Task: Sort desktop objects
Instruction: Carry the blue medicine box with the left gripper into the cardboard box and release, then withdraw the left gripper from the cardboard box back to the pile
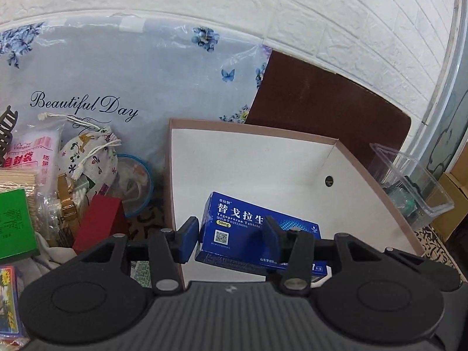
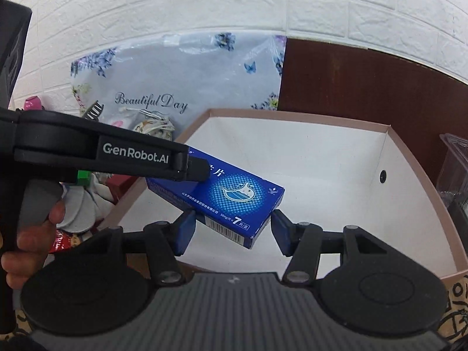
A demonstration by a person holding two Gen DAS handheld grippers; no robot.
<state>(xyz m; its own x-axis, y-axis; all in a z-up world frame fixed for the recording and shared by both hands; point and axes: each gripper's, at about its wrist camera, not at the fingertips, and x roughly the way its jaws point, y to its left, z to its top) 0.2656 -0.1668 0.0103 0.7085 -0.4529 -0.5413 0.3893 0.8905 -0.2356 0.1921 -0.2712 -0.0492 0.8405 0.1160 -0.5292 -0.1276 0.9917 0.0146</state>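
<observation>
A blue medicine box [image 1: 251, 231] is gripped between the blue pads of my left gripper [image 1: 231, 239] and held over the open pink-rimmed cardboard box [image 1: 377, 181]. In the right wrist view the same blue box [image 2: 231, 199] hangs from the left gripper, tilted, above the white floor of the cardboard box [image 2: 409, 161]. My right gripper [image 2: 231, 234] is open and empty just below and in front of the blue box, its pads apart from it.
Left of the cardboard box lies a pile: a red box [image 1: 99, 222], a green box [image 1: 14, 222], a printed drawstring pouch [image 1: 90, 155], wooden sticks and a gold watch. A clear plastic container [image 1: 409, 181] stands to the right. A floral bag [image 1: 117, 87] leans on the wall.
</observation>
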